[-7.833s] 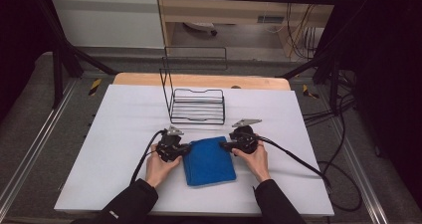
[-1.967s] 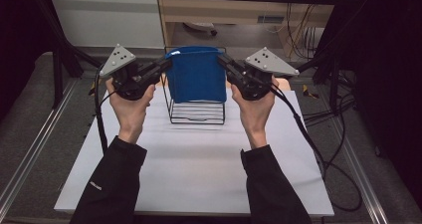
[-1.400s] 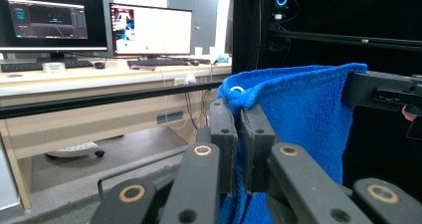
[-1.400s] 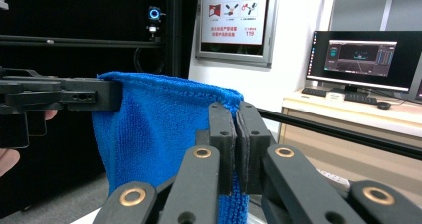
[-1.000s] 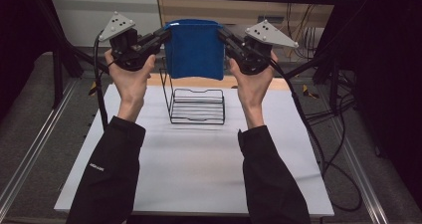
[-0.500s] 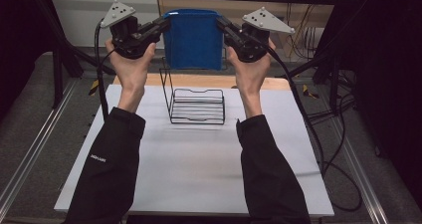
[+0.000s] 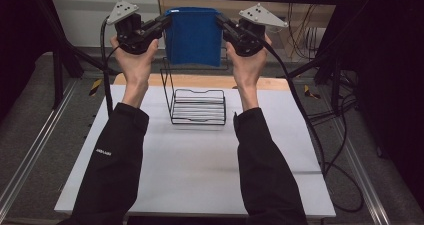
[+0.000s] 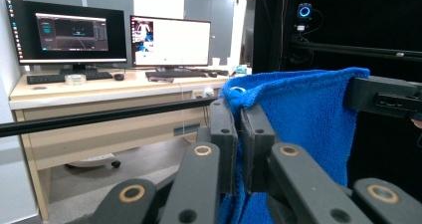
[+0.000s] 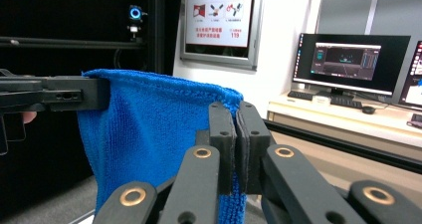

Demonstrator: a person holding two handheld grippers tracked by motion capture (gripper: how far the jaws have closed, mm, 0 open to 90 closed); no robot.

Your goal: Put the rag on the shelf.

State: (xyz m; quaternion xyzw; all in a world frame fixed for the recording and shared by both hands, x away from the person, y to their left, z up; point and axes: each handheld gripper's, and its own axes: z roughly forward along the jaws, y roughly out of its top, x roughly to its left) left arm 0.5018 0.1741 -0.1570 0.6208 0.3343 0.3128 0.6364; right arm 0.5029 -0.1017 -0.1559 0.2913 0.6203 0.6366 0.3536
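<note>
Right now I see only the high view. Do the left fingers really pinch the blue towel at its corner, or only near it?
Observer: At the corner. In the left gripper view, the left gripper has its fingers shut on the top corner of the blue towel.
Operator: And the right side?
Observer: In the right gripper view, the right gripper clamps the other top corner.
Operator: What stands behind the towel?
Observer: A desk with two monitors.
</note>
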